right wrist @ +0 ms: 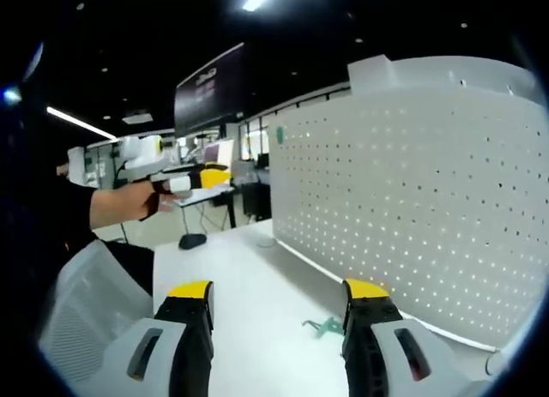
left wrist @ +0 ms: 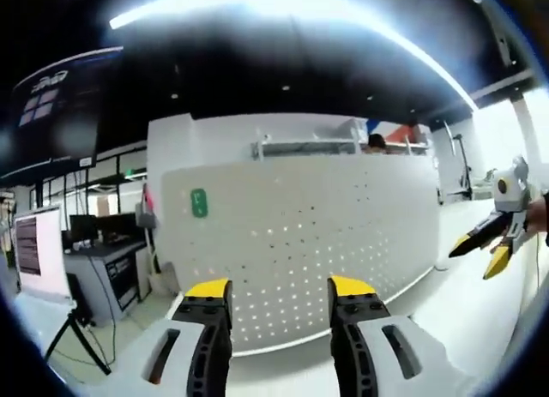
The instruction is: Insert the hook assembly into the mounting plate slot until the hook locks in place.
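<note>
Hook assembly point(right wrist: 324, 327) lying low-centre on counter point(right wrist: 249, 277) before perforated mounting plate point(right wrist: 429, 200); both claws, left claw point(left wrist: 279, 287) and right claw point(right wrist: 279, 290), wide open, empty; recommended: grip squarely, align with slot.

Looks like an open-plan office or lab space. Dark ceiling with strip lights point(left wrist: 257, 7), a big dark hanging screen point(left wrist: 60, 105), and desks with monitors point(left wrist: 86, 228) off to the side. A white pegboard panel point(left wrist: 317, 234) stands on a white table point(right wrist: 249, 303), a computer mouse point(right wrist: 191, 240) sits further along it, and a tripod point(left wrist: 77, 333) is on the floor.
</note>
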Tool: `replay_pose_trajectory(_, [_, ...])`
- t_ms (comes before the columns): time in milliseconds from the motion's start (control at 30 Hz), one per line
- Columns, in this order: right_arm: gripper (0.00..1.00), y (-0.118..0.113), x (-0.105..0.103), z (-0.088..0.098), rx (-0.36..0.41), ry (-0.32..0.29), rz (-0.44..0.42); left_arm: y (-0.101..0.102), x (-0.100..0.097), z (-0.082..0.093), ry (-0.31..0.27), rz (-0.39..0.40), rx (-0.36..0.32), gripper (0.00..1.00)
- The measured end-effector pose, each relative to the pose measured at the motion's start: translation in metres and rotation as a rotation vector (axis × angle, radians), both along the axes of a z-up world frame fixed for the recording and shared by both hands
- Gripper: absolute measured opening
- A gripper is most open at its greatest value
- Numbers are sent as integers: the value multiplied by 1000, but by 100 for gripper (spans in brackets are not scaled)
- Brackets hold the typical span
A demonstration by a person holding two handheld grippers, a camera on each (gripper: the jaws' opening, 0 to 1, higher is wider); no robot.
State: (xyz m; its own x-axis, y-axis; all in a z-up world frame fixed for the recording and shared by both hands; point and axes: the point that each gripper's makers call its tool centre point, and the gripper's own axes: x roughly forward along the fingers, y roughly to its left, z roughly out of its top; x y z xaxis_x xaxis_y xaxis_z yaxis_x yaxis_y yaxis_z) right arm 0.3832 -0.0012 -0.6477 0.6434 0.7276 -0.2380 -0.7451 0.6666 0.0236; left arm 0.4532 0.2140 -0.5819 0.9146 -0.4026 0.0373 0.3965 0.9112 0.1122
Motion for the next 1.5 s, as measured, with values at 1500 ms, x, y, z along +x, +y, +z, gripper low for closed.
replay_pose_trajectory(1500, [29, 7, 65, -135, -175, 209, -201, -43, -36, -49, 65, -117, 19, 42])
